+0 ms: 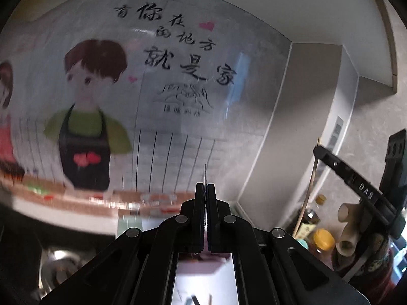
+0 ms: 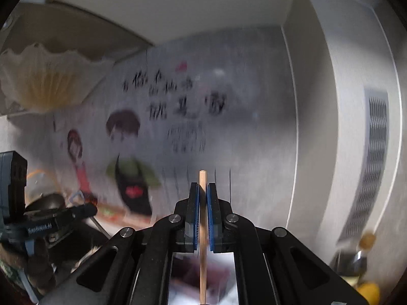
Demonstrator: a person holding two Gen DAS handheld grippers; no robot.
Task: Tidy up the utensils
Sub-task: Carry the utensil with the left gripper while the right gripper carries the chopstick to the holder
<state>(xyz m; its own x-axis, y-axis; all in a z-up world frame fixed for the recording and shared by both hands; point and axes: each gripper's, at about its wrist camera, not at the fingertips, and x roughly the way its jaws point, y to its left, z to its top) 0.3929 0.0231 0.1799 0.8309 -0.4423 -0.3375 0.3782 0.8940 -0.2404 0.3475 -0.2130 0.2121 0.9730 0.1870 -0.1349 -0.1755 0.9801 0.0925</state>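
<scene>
Two grippers up by the wall picture [image 1: 106, 96]: right gripper [image 2: 203, 193] clamps an upright wooden chopstick [image 2: 202, 178]; left gripper [image 1: 205, 190] pinches a thin blade-like utensil [image 1: 205, 175], edge-on.

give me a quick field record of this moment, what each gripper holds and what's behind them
left gripper: jaws closed on a thin flat metal piece seen edge-on, sticking up past the tips; kind of utensil unclear
right gripper: closed on a wooden chopstick, upright between the blue pads
backdrop: wall sticker of a cartoon boy in a black apron, with black calligraphy
right of left view: bottles low by the wall
image quality: both views motion-blurred
</scene>
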